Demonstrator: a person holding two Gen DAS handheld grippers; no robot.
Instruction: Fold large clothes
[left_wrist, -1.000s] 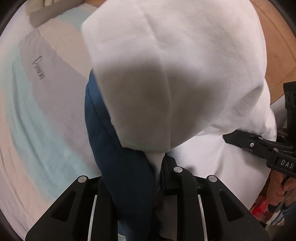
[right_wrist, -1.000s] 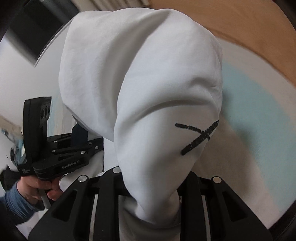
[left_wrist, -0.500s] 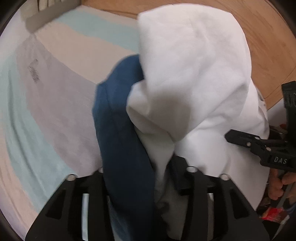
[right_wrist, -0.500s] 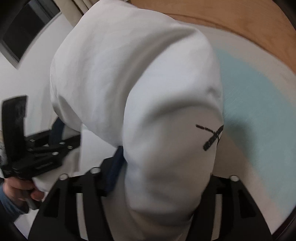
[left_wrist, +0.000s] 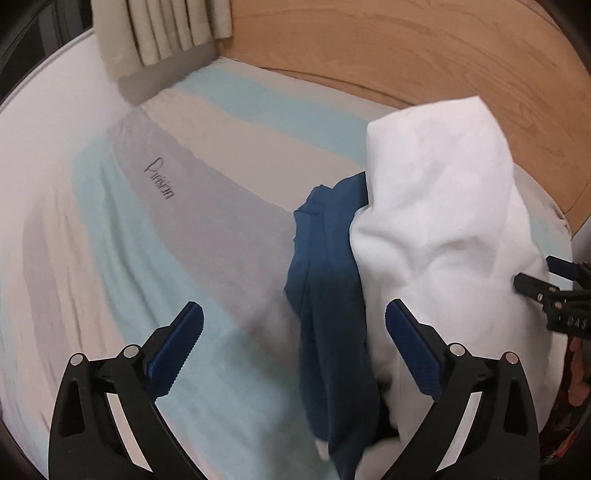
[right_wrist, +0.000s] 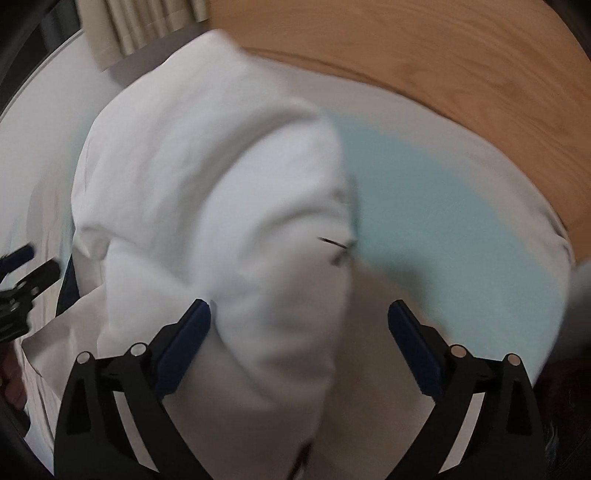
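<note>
Beside white garment, navy cloth.

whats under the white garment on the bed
A blue garment pokes out from under the left edge of the white garment; both lie on the striped bedsheet. How far the blue reaches underneath is hidden.

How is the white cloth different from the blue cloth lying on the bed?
The white cloth is a big, puffy heap; the blue cloth is a narrower strip. The white one lies on top and partly covers the blue one, which sticks out at its left edge. The white one bears a small dark mark; the blue one looks plain. Both are crumpled, not yet folded flat, and both rest on the striped bedsheet.
</note>
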